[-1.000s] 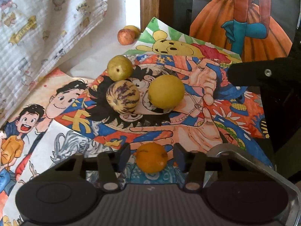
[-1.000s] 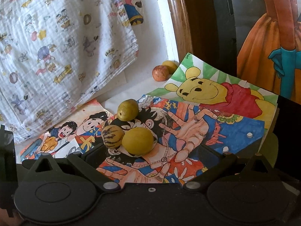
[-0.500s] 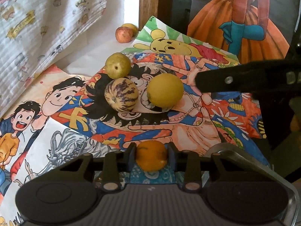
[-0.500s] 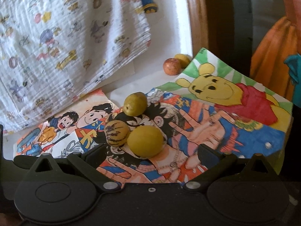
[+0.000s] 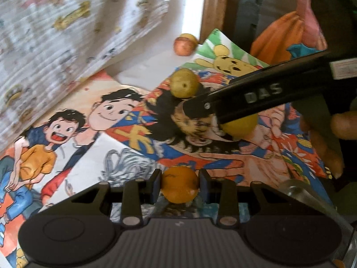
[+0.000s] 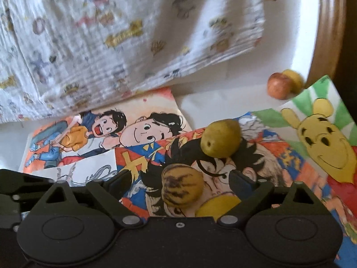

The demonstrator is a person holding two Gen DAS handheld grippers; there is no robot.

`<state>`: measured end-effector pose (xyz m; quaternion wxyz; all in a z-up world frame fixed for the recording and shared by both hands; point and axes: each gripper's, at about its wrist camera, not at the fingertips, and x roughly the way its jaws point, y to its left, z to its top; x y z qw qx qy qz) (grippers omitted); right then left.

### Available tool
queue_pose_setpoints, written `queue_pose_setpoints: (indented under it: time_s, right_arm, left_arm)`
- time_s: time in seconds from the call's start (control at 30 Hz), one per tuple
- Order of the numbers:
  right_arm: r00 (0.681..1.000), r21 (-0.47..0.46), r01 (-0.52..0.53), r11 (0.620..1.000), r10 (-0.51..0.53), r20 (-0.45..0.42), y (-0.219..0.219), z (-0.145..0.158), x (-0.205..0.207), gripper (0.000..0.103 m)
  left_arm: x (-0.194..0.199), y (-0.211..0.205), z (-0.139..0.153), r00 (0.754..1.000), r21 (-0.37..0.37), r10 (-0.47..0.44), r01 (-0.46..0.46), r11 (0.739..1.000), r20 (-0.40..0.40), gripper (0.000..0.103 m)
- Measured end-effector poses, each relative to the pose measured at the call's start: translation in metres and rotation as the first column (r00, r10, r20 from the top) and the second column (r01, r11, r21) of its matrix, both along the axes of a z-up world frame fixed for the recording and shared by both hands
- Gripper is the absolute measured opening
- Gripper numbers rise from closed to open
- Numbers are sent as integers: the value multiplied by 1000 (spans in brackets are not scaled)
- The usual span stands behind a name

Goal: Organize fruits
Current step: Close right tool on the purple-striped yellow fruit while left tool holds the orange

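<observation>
left wrist view: left gripper (image 5: 179, 186) pinches orange fruit (image 5: 179, 187); right gripper (image 6: 178, 183) fingers spread wide around striped fruit (image 6: 181, 188).

White surface (image 6: 212, 93), cartoon drawings (image 6: 138, 129), printed cloth (image 6: 111, 44), red fruit (image 6: 280, 85)

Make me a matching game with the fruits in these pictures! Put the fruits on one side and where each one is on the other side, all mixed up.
Fruits
1. round orange fruit
2. striped yellow-and-purple fruit
3. small red apple
4. greenish-yellow pear-like fruit

Places
A. far back beside the brown wooden post
B. between the open fingers of the right tool
C. pinched in the left tool
D. alone on the black cartoon hair, just beyond the striped fruit

Pairs: 1-C, 2-B, 3-A, 4-D
</observation>
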<state>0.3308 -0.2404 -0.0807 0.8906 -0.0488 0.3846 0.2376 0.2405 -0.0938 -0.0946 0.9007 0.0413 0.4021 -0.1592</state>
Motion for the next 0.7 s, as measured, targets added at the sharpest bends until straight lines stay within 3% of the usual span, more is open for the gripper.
queue_pose_setpoints:
  time_s: [0.23, 0.37, 0.7]
  right_arm:
    - [996, -61, -32, 998, 27, -83, 17, -25, 23, 81]
    - [995, -108, -49, 993, 39, -87, 23, -30, 21, 53]
    - [998, -69, -45, 997, 43, -38, 25, -10, 3, 50]
  left_arm:
    - [-1, 13, 2, 1000, -17, 29, -29, 999, 8, 39]
    - [-2, 19, 3, 999, -24, 44, -44, 999, 11, 39]
    - [-7, 27, 8, 997, -30, 73, -72, 997, 30, 39]
